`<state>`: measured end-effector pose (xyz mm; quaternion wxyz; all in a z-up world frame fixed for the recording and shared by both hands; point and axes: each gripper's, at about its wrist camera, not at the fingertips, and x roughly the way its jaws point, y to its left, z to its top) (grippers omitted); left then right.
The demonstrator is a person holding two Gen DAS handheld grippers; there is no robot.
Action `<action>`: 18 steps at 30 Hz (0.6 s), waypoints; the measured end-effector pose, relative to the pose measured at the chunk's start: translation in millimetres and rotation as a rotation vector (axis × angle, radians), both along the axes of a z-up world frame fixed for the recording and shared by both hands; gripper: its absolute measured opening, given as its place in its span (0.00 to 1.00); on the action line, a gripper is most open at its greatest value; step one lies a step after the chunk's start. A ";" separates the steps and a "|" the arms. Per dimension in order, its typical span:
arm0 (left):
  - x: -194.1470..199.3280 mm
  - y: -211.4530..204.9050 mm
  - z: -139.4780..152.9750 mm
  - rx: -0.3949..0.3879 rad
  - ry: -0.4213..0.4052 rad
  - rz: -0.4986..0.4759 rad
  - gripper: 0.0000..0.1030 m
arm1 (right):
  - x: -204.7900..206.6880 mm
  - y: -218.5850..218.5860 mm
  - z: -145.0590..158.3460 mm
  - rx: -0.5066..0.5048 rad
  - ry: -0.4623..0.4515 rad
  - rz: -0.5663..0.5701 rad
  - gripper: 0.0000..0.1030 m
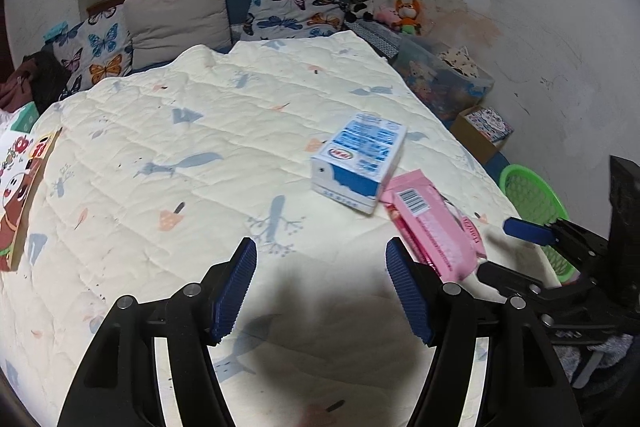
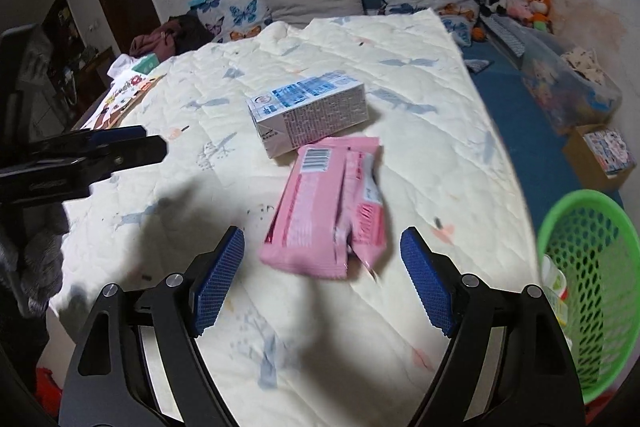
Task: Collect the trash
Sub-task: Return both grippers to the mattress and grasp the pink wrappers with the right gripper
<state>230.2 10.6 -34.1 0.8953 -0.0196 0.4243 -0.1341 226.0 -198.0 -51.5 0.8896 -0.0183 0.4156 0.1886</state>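
A blue-and-white milk carton (image 1: pixel 358 161) lies on its side on the cream quilt (image 1: pixel 200 155); it also shows in the right wrist view (image 2: pixel 310 111). A pink snack wrapper (image 1: pixel 434 227) lies beside it, nearer me, and fills the middle of the right wrist view (image 2: pixel 324 207). My left gripper (image 1: pixel 320 267) is open and empty above the quilt, left of the wrapper. My right gripper (image 2: pixel 322 259) is open and empty, just short of the wrapper's near edge. A green mesh bin (image 2: pixel 588 287) stands off the bed's right edge with some trash inside.
Butterfly pillows (image 1: pixel 100 47) and a grey pillow (image 1: pixel 176 15) lie at the head of the bed. Plush toys (image 1: pixel 380 3), a plastic storage box (image 1: pixel 440 79) and a cardboard box (image 1: pixel 484 131) line the right wall. A picture book (image 1: pixel 20 195) lies at the quilt's left edge.
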 end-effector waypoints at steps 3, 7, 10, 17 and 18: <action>1.3 7.4 -2.9 0.000 0.007 0.013 0.63 | 14.5 8.4 -8.5 -0.013 0.022 -0.001 0.78; 2.9 13.7 -5.7 -0.016 0.018 0.024 0.63 | 28.1 15.9 -19.0 -0.025 0.048 -0.006 0.78; 4.2 15.8 -8.9 -0.020 0.025 0.028 0.63 | 35.6 21.5 -25.6 -0.036 0.063 -0.006 0.78; 8.7 17.9 -12.1 -0.028 0.034 0.032 0.64 | 43.3 28.0 -34.8 -0.058 0.082 -0.011 0.78; 9.5 17.5 -12.5 -0.025 0.034 0.031 0.64 | 44.7 27.7 -36.1 -0.061 0.084 -0.018 0.76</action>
